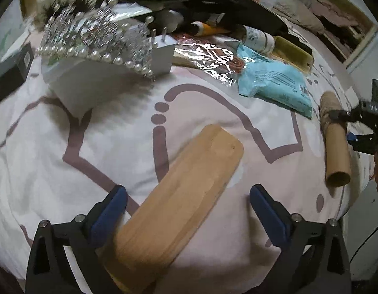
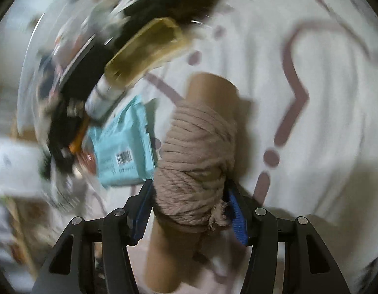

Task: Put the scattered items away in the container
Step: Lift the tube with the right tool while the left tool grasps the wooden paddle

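Resting atop a white box [image 1: 91, 83]: pearl tiara [image 1: 95, 41]. Left claw [image 1: 189, 210] spread wide, wooden lid [image 1: 179, 201] lying loose between its pads on the bedsheet [image 1: 54, 171]. Right claw [image 2: 189, 210] pinching the yarn-wound cardboard tube [image 2: 196, 161].

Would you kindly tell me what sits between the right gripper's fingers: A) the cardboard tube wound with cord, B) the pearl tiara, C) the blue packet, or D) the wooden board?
A: the right gripper straddles the cardboard tube wound with cord, pads against the winding.
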Tool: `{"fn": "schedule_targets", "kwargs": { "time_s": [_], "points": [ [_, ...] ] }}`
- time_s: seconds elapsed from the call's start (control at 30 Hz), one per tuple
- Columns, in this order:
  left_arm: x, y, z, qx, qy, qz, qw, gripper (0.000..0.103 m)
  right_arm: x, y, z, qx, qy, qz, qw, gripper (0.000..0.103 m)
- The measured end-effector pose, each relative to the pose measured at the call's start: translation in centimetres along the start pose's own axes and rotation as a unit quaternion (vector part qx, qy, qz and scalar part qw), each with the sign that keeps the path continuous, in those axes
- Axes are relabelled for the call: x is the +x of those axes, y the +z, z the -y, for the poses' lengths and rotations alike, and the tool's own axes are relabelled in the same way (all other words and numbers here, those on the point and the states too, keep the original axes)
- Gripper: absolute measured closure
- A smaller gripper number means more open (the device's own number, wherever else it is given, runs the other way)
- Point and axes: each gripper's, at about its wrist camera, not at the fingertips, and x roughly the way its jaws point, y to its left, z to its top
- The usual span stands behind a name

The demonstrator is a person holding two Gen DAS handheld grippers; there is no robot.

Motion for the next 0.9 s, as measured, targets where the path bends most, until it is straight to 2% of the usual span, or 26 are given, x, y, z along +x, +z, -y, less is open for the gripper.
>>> {"fn": "schedule_targets", "kwargs": {
  "time_s": [0.17,0.23,0.37,0.47,0.53,0.63,0.9],
  "points": [
    [0.4,0.4,-0.2,0.042,0.008,0.007,0.9991,0.017,-0.5,-0.6,2.5,0.11,0.064,0.031,0.991,0.046],
    [0.6,0.6,-0.2,0.052,0.008,0.006,0.9986,0.02,-0.6,-0.8,2.9,0.123,0.075,0.039,0.989,0.046],
    [0.9,0.8,0.6,0.086,0.016,0.007,0.9962,0.025,-0.8,-1.3,2.2,0.099,0.066,0.05,0.992,0.046],
    [1.0,0.8,1.1,0.099,0.015,0.01,0.9949,0.034,-0.7,-1.5,1.7,0.085,0.058,0.059,0.993,0.048],
    [0.9,0.9,1.4,0.102,0.019,0.018,0.9945,0.05,-0.6,-1.5,1.2,0.076,0.053,0.064,0.994,0.049],
    [0.9,1.1,1.6,0.098,0.023,0.025,0.9946,0.051,-0.5,-1.5,1.1,0.07,0.045,0.077,0.994,0.049],
    [0.1,2.1,0.3,0.057,0.009,0.03,0.9979,0.056,-1.1,-0.9,0.3,0.034,0.034,0.07,0.996,0.05]
  ]
}}
